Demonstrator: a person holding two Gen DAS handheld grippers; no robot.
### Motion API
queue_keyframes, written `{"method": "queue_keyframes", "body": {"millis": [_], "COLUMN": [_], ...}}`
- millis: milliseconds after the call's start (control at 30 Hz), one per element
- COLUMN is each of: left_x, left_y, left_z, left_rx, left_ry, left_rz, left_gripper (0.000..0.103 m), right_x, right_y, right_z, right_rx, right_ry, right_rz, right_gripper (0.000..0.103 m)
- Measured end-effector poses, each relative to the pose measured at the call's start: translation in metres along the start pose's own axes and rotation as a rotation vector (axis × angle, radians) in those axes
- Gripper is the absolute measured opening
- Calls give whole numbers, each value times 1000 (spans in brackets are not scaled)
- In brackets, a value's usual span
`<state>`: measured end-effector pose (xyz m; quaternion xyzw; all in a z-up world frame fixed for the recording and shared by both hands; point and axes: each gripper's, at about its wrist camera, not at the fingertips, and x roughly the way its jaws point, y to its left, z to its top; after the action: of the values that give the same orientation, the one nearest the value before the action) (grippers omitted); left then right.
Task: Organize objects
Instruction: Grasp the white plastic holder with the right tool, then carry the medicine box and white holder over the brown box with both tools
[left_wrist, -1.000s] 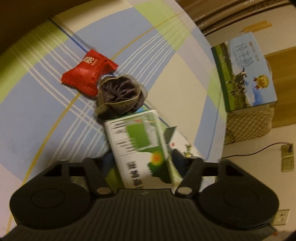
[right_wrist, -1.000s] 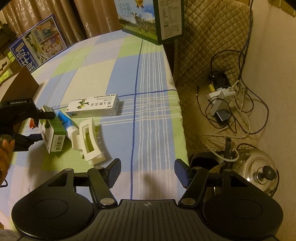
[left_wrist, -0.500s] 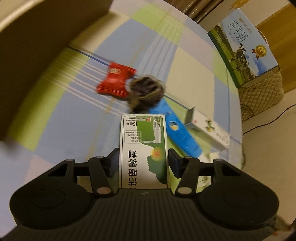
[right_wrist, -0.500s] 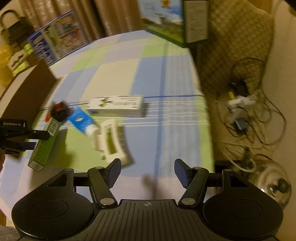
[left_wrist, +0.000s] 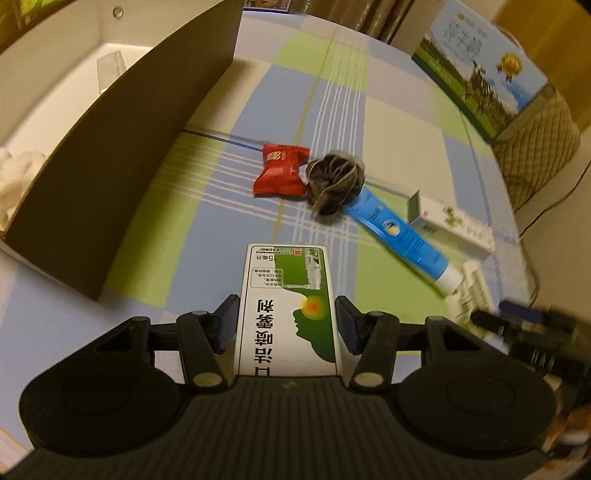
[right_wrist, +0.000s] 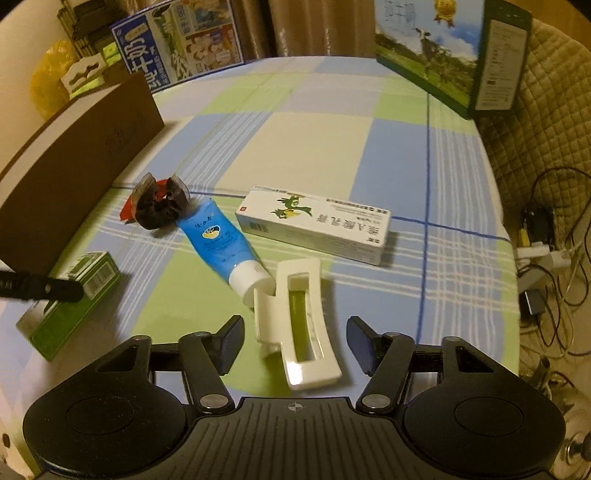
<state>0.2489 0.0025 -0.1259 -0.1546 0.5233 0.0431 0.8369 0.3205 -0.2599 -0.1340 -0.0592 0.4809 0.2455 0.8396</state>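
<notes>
My left gripper (left_wrist: 286, 319) is shut on a green and white medicine box (left_wrist: 288, 308), held above the checked tablecloth; the box also shows in the right wrist view (right_wrist: 74, 295). My right gripper (right_wrist: 295, 341) is open with a white hair claw clip (right_wrist: 299, 325) lying between its fingers on the cloth. A blue tube (right_wrist: 221, 245), a long white box (right_wrist: 314, 225), a dark scrunchie (right_wrist: 160, 203) and a red candy (left_wrist: 280, 170) lie on the table.
An open brown box (left_wrist: 110, 147) with a white inside stands at the left, holding a crumpled white thing (left_wrist: 14, 177). A large milk carton (right_wrist: 454, 55) stands at the far right table edge. Cables and a kettle (right_wrist: 569, 454) are on the floor right.
My left gripper has lifted and drawn back with the medicine box, bringing the brown box into view. My right gripper has moved left and forward until the claw clip is between its fingers.
</notes>
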Motion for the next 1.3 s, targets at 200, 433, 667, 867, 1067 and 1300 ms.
{"method": "queue_keyframes", "body": {"millis": [200,433,667,867,1067,1300], "left_x": [7,19,30,32,27,22], "left_y": [-5,-10,-15,-22,-20,-14], "left_z": [-10,-12,-9,-14,-21,-27], "left_rx": [81,124,153,223,227,203], "left_ry": [15,50,66,58,58,50], "left_rz": [52,78,105,136,139,147], "left_gripper": [51,52,52,51,51,52], "right_x": [10,2,-12,-16,-9,3], "right_y": [6,7,11,23,32,34], "right_z": [0,-12,-28,-36,-37,-32], "right_rx": [-38,-51,-43,-78,-113,-112], "right_ry": [2,-3,27,51,41,57], "right_rz": [-8,-3,10,23,14,-4], "right_gripper": [39,39,39,39,39,39]}}
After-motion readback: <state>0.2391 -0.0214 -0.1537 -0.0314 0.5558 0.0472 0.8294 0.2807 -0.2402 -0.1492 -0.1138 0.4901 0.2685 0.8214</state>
